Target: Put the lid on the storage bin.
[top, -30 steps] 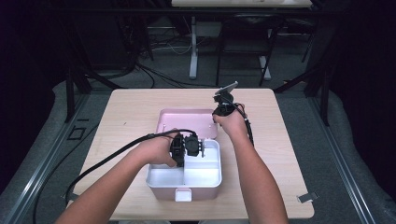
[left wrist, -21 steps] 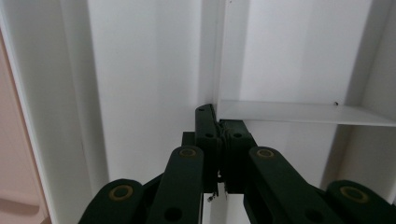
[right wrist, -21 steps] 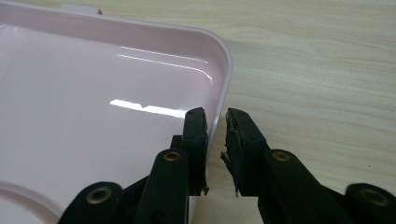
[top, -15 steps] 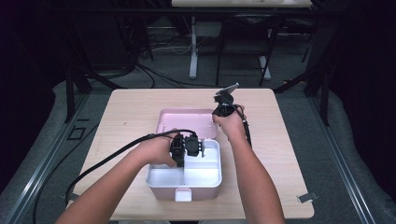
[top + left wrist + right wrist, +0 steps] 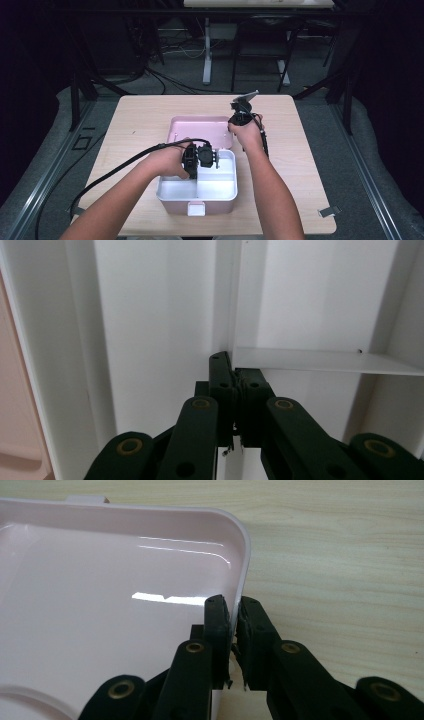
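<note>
A pink box (image 5: 172, 205) stands near the table's front edge, with a white divided tray (image 5: 220, 189) inside it. Its pink lid (image 5: 200, 131) lies open and flat behind it. My left gripper (image 5: 212, 156) reaches into the tray from the left. In the left gripper view this gripper (image 5: 234, 369) is shut on the upper edge of the white divider wall (image 5: 320, 360). My right gripper (image 5: 235, 120) is at the lid's right rear corner. In the right gripper view it (image 5: 231, 607) is shut on the lid's rim (image 5: 246, 555), one jaw inside the lid (image 5: 100, 630) and one outside.
The wooden table (image 5: 310, 165) is bare around the box, and more of the table (image 5: 340, 555) lies beyond the lid's rim. A black cable (image 5: 120, 167) trails from the left gripper off the table's left front. Dark frames and a chair stand behind the table.
</note>
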`<state>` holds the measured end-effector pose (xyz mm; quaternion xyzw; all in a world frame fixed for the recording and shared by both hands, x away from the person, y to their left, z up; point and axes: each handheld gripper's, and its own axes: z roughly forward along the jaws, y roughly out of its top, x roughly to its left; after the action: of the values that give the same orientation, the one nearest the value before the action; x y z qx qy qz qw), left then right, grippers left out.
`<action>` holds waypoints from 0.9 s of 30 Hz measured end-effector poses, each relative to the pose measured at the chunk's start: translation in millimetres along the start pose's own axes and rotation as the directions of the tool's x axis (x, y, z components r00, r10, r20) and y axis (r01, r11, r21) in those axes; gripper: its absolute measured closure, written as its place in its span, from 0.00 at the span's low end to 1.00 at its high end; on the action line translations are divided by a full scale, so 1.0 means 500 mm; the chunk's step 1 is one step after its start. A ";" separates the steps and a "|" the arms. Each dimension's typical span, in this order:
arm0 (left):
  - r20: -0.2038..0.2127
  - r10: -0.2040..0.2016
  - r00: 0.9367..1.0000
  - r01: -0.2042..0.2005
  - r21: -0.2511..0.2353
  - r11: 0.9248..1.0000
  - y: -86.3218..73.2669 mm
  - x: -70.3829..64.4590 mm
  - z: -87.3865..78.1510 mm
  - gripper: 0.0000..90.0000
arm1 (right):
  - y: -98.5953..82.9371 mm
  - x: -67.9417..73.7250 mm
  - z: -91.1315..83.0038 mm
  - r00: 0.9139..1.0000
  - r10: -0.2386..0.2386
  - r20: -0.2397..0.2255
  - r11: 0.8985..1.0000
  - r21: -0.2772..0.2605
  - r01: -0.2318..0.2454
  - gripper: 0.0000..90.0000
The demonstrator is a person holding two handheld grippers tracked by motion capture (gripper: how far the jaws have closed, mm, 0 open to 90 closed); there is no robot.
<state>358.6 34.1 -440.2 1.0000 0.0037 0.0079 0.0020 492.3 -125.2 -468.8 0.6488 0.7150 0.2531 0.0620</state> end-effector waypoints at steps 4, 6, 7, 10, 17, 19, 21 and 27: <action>-0.001 0.001 1.000 -0.001 0.000 1.000 0.000 0.000 0.000 0.97 | 0.000 -0.001 -0.003 1.000 0.001 -0.003 1.000 -0.002 -0.001 0.94; 0.002 0.001 1.000 -0.001 0.000 1.000 0.000 0.000 0.000 0.97 | 0.000 0.000 -0.004 1.000 0.004 -0.005 1.000 -0.004 -0.004 0.94; 0.002 0.001 1.000 -0.001 0.000 1.000 0.000 0.000 0.000 0.97 | 0.000 0.000 -0.004 1.000 0.004 -0.004 1.000 -0.004 -0.004 0.94; 0.001 0.001 1.000 -0.001 0.000 1.000 0.000 0.000 0.000 0.97 | 0.000 0.001 -0.005 1.000 0.007 -0.004 1.000 -0.004 -0.007 0.94; 0.000 0.002 1.000 -0.002 -0.001 1.000 0.000 0.000 0.000 0.97 | 0.001 -0.001 -0.011 1.000 0.015 -0.016 1.000 -0.006 -0.015 0.95; 0.001 0.002 1.000 -0.002 -0.001 1.000 0.000 0.000 0.000 0.97 | 0.002 -0.001 -0.012 1.000 0.016 -0.016 1.000 -0.007 -0.016 0.95; 0.003 0.001 1.000 -0.001 0.000 1.000 0.000 0.000 0.000 0.97 | 0.002 0.000 -0.016 1.000 0.016 -0.017 1.000 -0.018 -0.016 0.95; 0.002 0.001 1.000 -0.001 -0.001 1.000 0.000 0.000 0.000 0.97 | 0.000 0.005 -0.026 1.000 0.011 -0.011 0.999 -0.041 -0.012 0.96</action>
<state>358.6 34.1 -440.4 1.0000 0.0032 0.0070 0.0026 486.6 -126.5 -456.8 0.6500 0.7062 0.2718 0.0700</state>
